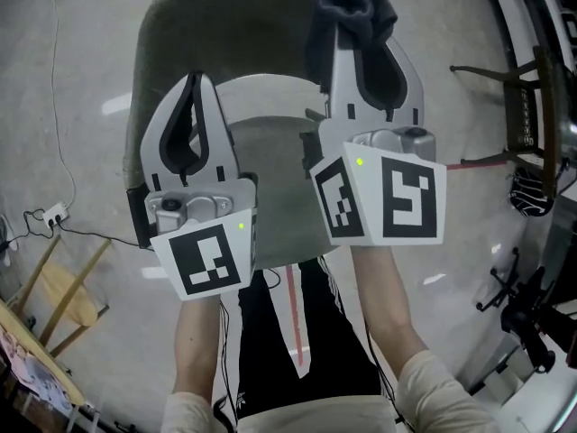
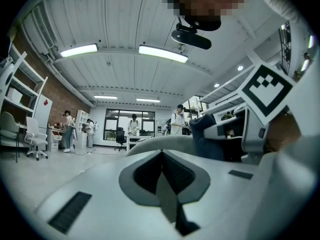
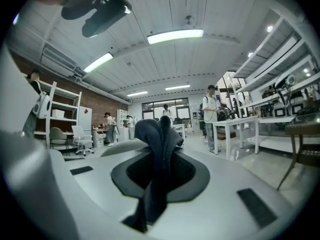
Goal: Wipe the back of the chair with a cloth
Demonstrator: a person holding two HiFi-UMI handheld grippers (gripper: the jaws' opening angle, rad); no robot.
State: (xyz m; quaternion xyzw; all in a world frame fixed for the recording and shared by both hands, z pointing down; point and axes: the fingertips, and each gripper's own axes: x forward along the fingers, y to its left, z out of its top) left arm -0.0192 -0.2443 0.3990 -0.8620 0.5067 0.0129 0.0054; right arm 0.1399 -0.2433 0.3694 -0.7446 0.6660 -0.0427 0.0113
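- Two grippers in view: the right gripper [image 1: 362, 41] is clenched on a dark cloth [image 1: 350, 3]. The left gripper [image 1: 193, 84] has its jaws closed together on nothing.
- The cloth sits at the upper right edge of the olive chair back [image 1: 225, 25]; contact cannot be confirmed.
- Recommendation: press the bunched cloth flat against the back, sweep across in overlapping passes, and hold the grip firm throughout.
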